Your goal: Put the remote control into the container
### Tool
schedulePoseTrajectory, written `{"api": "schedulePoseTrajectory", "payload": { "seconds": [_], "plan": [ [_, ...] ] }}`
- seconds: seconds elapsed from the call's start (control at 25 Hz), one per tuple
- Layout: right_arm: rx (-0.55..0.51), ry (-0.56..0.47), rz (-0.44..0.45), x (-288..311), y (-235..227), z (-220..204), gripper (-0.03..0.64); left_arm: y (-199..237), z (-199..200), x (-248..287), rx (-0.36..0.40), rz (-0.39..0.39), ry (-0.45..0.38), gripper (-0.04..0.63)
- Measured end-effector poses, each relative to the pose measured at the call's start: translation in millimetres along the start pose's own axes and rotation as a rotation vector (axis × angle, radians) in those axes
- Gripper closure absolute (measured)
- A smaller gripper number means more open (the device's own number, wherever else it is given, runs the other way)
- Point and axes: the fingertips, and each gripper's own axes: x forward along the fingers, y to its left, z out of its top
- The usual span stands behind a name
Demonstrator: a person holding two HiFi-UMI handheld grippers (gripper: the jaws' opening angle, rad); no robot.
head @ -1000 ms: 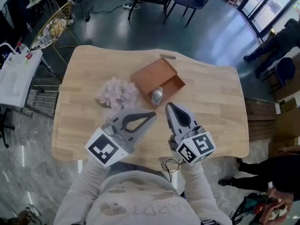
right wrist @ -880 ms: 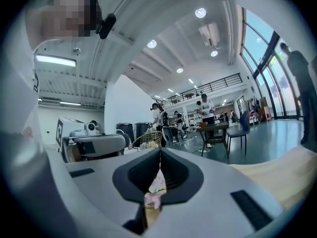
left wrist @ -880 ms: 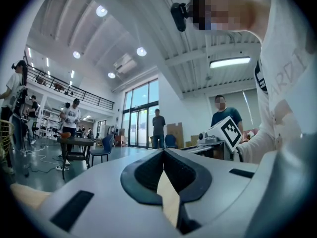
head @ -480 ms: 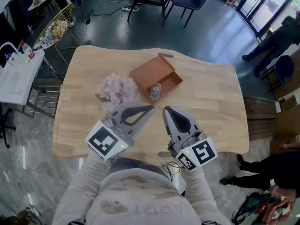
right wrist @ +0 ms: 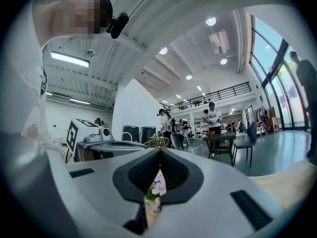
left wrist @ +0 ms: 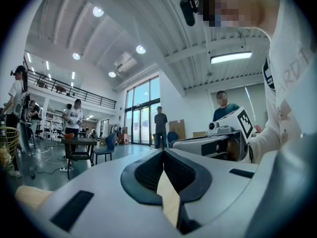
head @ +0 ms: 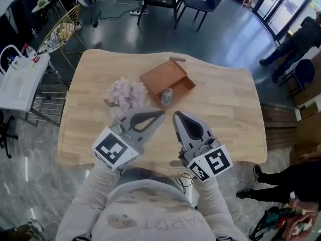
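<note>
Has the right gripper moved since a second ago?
Yes. The right gripper has drawn back from the brown container, toward the table's near edge; the gap between them is wider.

Left gripper [head: 160,116], right gripper [head: 176,116]: side by side, pointing level, jaws together.

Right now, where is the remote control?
In the head view, the remote control sits at the near corner of the brown container, mid-table, just right of the pink flowers, beyond the right gripper.
</note>
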Motion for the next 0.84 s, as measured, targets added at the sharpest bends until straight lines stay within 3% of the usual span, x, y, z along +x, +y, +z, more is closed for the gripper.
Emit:
{"api": "schedulePoseTrajectory", "payload": {
  "seconds": [0.84],
  "plan": [
    [0.009,-0.004,0.029,-1.0,16.9,0.1,0.6,-9.6,2.7,-10.2,-0.045,0.014,0.02,0.584]
  ]
}}
